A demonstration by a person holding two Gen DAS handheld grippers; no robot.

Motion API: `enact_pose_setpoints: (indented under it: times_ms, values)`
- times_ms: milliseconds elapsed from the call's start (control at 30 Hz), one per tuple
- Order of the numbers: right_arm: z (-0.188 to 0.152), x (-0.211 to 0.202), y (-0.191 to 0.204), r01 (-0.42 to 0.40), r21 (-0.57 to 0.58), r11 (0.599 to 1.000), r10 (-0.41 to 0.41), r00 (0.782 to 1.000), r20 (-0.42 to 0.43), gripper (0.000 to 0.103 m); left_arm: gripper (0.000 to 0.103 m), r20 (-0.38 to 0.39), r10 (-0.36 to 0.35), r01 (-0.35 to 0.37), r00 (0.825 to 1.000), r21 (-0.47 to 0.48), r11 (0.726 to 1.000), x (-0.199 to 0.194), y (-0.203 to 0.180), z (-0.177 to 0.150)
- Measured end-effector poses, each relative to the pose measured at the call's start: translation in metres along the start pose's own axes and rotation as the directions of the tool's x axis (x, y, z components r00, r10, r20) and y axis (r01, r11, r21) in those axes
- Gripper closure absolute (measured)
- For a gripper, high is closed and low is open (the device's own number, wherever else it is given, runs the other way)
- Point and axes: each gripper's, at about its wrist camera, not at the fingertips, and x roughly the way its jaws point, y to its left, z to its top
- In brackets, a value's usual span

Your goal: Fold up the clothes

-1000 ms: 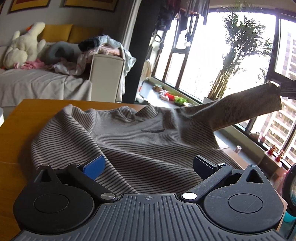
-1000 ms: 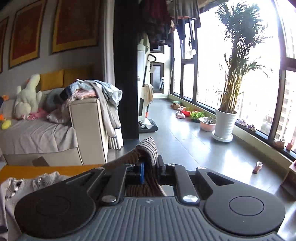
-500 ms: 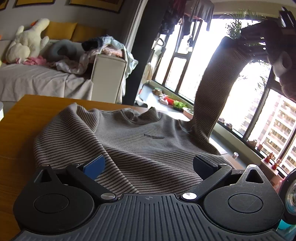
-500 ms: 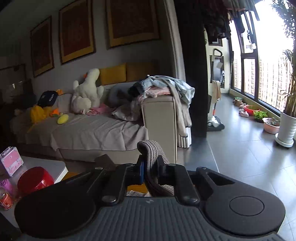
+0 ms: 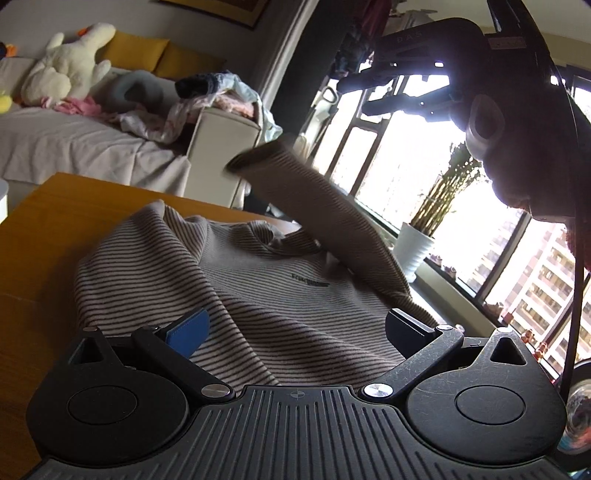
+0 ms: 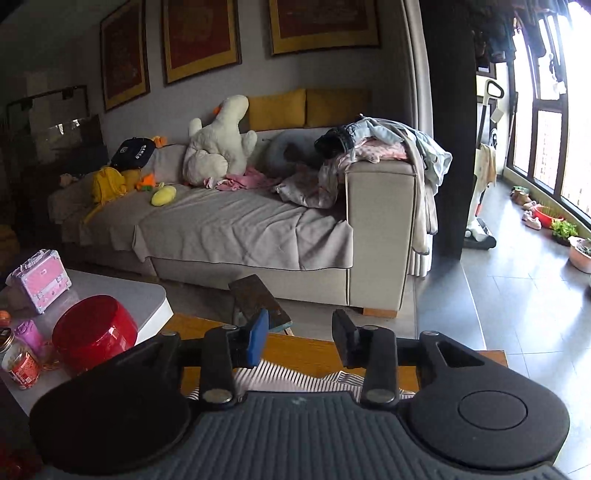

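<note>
While the sleeve [image 5: 314,206] hangs in air: fold only begun.
Sweater [image 5: 258,288]: flat on table [image 5: 44,229], unfolded.
Left gripper [image 5: 295,328]: spread, empty.
Right gripper [image 6: 300,341]: spread, empty.

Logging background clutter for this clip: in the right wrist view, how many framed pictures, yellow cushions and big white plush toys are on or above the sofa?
Framed pictures: 3
Yellow cushions: 2
White plush toy: 1
Total: 6
</note>
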Motion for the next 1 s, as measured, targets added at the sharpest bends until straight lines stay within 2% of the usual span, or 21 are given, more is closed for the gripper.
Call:
enact_pose_setpoints:
  times_ms: [133, 267, 333, 433, 533, 567, 600, 633, 667, 700, 733, 800, 867, 900, 933, 1000]
  values:
    - [-0.019, 0.009, -0.022, 0.036, 0.025, 0.999, -0.035, 0.999, -0.034, 0.065, 0.0, -0.004, -0.004, 0.004, 1.0, -0.018, 1.0, 0.0, 0.003, 0.001]
    - [-0.062, 0.03, -0.061, 0.09, 0.109, 0.99, -0.076, 0.989, -0.124, 0.065, 0.0, -0.004, -0.004, 0.004, 1.0, -0.027, 1.0, 0.001, 0.005, 0.001]
    - [-0.091, 0.043, -0.082, 0.135, 0.159, 0.978, -0.103, 0.976, -0.193, 0.065, 0.0, -0.003, -0.005, 0.005, 1.0, -0.031, 1.0, 0.001, 0.006, 0.001]
    - [-0.134, 0.055, -0.112, 0.228, 0.237, 0.944, -0.154, 0.943, -0.295, 0.067, 0.0, -0.015, -0.007, 0.006, 1.0, -0.057, 0.998, 0.0, 0.012, 0.004]
    - [-0.145, 0.033, -0.111, 0.228, 0.247, 0.942, -0.165, 0.953, -0.253, 0.068, 0.0, -0.03, 0.021, -0.024, 0.999, -0.08, 0.997, -0.007, 0.026, 0.011]
    - [-0.144, 0.022, -0.104, 0.219, 0.245, 0.944, -0.158, 0.957, -0.245, 0.067, 0.0, -0.023, 0.053, -0.055, 0.998, -0.078, 0.995, -0.013, 0.032, 0.015]
    - [-0.146, 0.009, -0.095, 0.178, 0.261, 0.949, -0.116, 0.965, -0.235, 0.062, 0.0, -0.009, 0.095, -0.095, 0.995, -0.076, 0.993, -0.02, 0.039, 0.021]
    - [-0.149, -0.002, -0.088, 0.111, 0.303, 0.947, -0.04, 0.972, -0.23, 0.059, 0.0, 0.005, 0.138, -0.138, 0.99, -0.078, 0.987, -0.027, 0.046, 0.026]
    - [-0.154, -0.012, -0.079, 0.028, 0.367, 0.93, 0.063, 0.97, -0.234, 0.057, 0.0, 0.019, 0.182, -0.18, 0.983, -0.08, 0.98, -0.035, 0.052, 0.031]
    - [-0.161, -0.021, -0.071, -0.05, 0.432, 0.9, 0.166, 0.957, -0.237, 0.057, 0.0, 0.042, 0.229, -0.225, 0.972, -0.088, 0.97, -0.044, 0.06, 0.039]
    - [-0.171, -0.024, -0.063, -0.112, 0.507, 0.855, 0.269, 0.931, -0.247, 0.057, 0.0, 0.062, 0.268, -0.261, 0.962, -0.103, 0.96, -0.052, 0.066, 0.045]
    - [-0.197, -0.024, -0.043, -0.191, 0.659, 0.728, 0.457, 0.851, -0.258, 0.057, 0.0, 0.086, 0.305, -0.292, 0.949, -0.133, 0.947, -0.063, 0.074, 0.053]
    - [-0.219, -0.018, -0.026, -0.196, 0.75, 0.632, 0.548, 0.797, -0.254, 0.057, 0.0, 0.098, 0.319, -0.303, 0.942, -0.155, 0.94, -0.071, 0.078, 0.058]
    - [-0.225, -0.014, -0.02, -0.194, 0.774, 0.603, 0.568, 0.786, -0.246, 0.057, 0.0, 0.105, 0.327, -0.308, 0.939, -0.166, 0.937, -0.075, 0.08, 0.061]
    - [-0.23, -0.01, -0.015, -0.192, 0.787, 0.586, 0.575, 0.783, -0.237, 0.057, 0.0, 0.109, 0.329, -0.31, 0.938, -0.161, 0.937, -0.078, 0.078, 0.062]
    - [-0.234, 0.003, -0.005, -0.19, 0.787, 0.587, 0.566, 0.791, -0.232, 0.057, 0.0, 0.114, 0.33, -0.313, 0.937, -0.147, 0.938, -0.082, 0.073, 0.061]
